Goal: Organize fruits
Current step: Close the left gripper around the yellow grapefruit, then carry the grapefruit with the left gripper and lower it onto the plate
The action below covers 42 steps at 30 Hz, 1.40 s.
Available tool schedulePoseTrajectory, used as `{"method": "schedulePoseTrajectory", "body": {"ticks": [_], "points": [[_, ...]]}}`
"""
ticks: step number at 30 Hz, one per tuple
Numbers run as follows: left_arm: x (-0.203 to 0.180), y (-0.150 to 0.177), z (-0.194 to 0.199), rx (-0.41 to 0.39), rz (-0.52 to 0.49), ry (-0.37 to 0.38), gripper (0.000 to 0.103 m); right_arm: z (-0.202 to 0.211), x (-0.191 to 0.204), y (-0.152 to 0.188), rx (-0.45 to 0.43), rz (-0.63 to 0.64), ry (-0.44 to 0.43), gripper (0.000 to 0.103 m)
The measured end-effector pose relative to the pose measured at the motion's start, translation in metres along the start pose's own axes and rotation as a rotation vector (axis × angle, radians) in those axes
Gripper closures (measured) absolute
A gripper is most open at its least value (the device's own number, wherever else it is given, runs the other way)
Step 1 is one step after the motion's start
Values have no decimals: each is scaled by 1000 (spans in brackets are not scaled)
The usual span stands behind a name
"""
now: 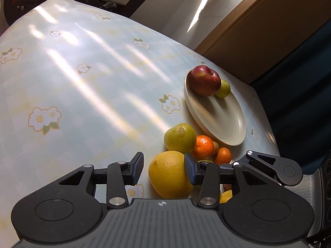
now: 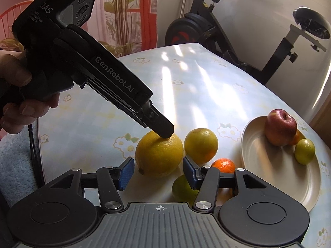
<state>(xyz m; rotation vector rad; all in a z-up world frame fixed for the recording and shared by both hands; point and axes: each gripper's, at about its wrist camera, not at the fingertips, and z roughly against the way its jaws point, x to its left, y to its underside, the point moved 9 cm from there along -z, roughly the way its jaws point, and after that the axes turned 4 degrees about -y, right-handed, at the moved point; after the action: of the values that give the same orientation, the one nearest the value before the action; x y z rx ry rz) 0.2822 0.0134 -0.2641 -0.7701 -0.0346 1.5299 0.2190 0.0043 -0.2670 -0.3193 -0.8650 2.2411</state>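
Note:
A large yellow citrus (image 1: 168, 175) (image 2: 159, 155) lies on the flowered table. My left gripper (image 1: 164, 168) is open around it, pads apart on both sides; in the right wrist view its finger (image 2: 163, 127) rests over the fruit's top. My right gripper (image 2: 158, 172) is open, facing the same fruit from the near side. A yellow-green fruit (image 1: 180, 137) (image 2: 200, 144), small oranges (image 1: 203, 146) (image 2: 224, 165) and a green fruit (image 2: 183, 188) lie beside it. A beige plate (image 1: 225, 122) (image 2: 269, 169) holds a red apple (image 1: 204, 80) (image 2: 280, 127) and a small lime (image 1: 223, 88) (image 2: 304, 152).
The table (image 1: 82, 86) (image 2: 186, 88) has a pale flowered cloth with sunlit streaks. An exercise bike (image 2: 227, 29) stands behind it. A wooden cabinet (image 1: 258, 26) is at the far right. A pale blue towel (image 2: 14, 165) lies by the table's left edge.

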Motion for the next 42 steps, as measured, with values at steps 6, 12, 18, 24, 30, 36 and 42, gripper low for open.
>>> {"method": "schedulePoseTrajectory", "body": {"ticks": [6, 12, 18, 24, 30, 36, 42], "points": [[23, 3, 13, -19, 42, -25, 56, -11, 5, -4, 20, -7, -28, 54], [34, 3, 17, -17, 47, -57, 59, -23, 9, -6, 36, -22, -44, 51], [22, -3, 18, -23, 70, 37, 59, -24, 10, -6, 27, -17, -33, 52], [14, 1, 1, 3, 76, 46, 58, -23, 10, -6, 14, -36, -31, 52], [22, 0, 1, 0, 114, 55, 57, -23, 5, -3, 12, -88, -40, 51], [30, -3, 5, -16, 138, 45, 56, -28, 4, -3, 11, -128, -66, 52], [26, 0, 5, 4, 144, 65, 58, -33, 5, -2, 2, -153, -80, 52]]}}
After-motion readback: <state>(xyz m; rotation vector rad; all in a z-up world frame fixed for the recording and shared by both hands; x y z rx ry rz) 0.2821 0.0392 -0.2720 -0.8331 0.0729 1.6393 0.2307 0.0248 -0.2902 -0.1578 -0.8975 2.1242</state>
